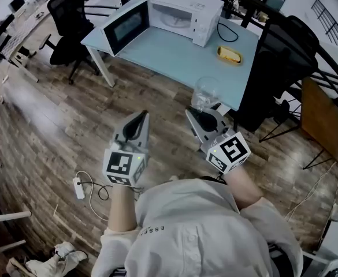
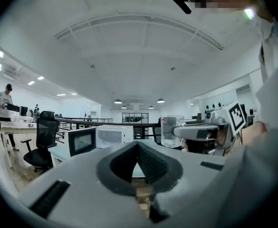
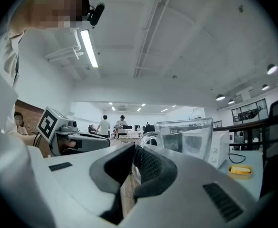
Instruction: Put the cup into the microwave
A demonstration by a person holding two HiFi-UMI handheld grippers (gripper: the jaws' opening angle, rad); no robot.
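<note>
A clear glass cup [image 1: 206,93] hangs just off the near edge of the pale blue table [image 1: 174,56]. My right gripper [image 1: 192,113] is shut on the cup's handle [image 3: 147,139]. The cup's body [image 3: 187,137] stands upright just past the jaws in the right gripper view. The white microwave [image 1: 183,15] sits at the table's far side with its door [image 1: 125,26] swung open to the left. My left gripper [image 1: 143,115] is level beside the right one, shut, with nothing between its fingers. From the left gripper view, the cup [image 2: 171,131] shows to the right of the microwave [image 2: 111,137].
A yellow object [image 1: 229,54] and a black cable [image 1: 229,33] lie on the table right of the microwave. Black office chairs stand at the left [image 1: 70,13] and right [image 1: 275,68] of the table. A power strip [image 1: 78,187] lies on the wooden floor.
</note>
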